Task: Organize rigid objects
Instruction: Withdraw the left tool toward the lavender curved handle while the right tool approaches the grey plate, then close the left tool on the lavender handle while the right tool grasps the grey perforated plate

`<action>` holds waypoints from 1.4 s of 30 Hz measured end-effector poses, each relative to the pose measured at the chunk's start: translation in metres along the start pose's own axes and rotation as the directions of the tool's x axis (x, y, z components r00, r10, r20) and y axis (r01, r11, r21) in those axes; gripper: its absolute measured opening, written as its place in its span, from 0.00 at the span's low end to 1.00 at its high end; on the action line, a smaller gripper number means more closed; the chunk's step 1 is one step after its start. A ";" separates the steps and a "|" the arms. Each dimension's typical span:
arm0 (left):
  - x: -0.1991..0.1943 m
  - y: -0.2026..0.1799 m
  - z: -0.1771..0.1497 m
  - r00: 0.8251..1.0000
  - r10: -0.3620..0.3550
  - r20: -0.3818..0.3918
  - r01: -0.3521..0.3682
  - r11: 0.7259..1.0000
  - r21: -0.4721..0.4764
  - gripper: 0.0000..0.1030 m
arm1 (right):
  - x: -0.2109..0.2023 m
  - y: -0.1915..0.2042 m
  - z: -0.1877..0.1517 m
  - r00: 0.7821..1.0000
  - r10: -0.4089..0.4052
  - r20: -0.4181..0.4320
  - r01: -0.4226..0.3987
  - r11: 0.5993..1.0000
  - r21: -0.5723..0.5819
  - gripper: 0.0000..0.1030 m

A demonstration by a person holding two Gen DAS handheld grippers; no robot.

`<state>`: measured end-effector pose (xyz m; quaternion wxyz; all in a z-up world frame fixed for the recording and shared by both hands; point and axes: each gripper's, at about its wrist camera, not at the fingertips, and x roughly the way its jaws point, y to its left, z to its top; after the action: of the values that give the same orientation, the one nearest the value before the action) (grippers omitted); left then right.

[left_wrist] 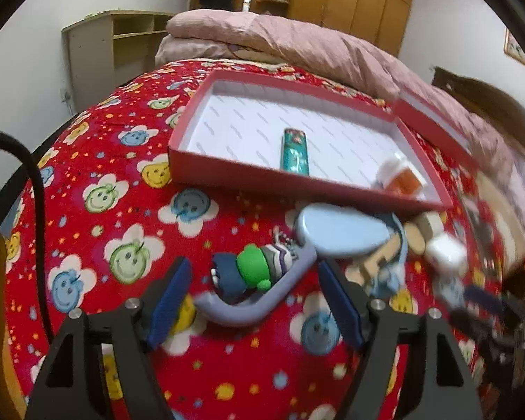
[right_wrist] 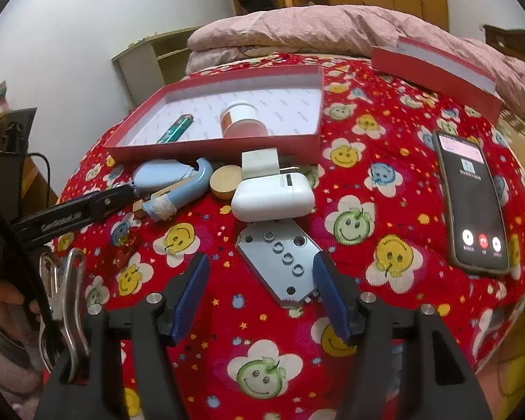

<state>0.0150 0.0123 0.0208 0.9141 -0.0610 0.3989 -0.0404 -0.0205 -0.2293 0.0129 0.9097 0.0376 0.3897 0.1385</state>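
My left gripper (left_wrist: 255, 266) is open over the red quilt. A small doll keychain (left_wrist: 252, 269) in green and dark blue, on a purple hook (left_wrist: 248, 311), lies between its blue pads, touching neither. My right gripper (right_wrist: 260, 260) is also open. A grey metal plate with holes (right_wrist: 280, 262) lies flat between its fingers, close to the right pad. The open red box (left_wrist: 297, 182) beyond holds a teal tin (left_wrist: 295, 154) and a white and orange jar (right_wrist: 243, 119). In front of the box lie a light blue oval case (right_wrist: 161, 175), a wooden disc (right_wrist: 225, 180) and a white earbud case (right_wrist: 273, 197).
A phone (right_wrist: 472, 203) with a call screen lies on the quilt to the right. The red box lid (right_wrist: 434, 70) sits at the back right by the pink duvet (right_wrist: 297, 31). A metal clip (right_wrist: 66, 297) hangs at the lower left. A shelf unit (left_wrist: 122, 45) stands against the wall.
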 end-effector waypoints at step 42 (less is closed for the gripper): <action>-0.035 -0.024 -0.012 0.998 0.054 0.028 -0.054 0.999 -0.001 0.74 | 0.003 -0.015 -0.003 0.999 0.031 -0.005 -0.031 0.998 0.049 0.40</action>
<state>-0.0184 -0.0083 0.0419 0.9204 -0.0509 0.3875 -0.0146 -0.0172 -0.2430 0.0055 0.9051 0.0657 0.3950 0.1431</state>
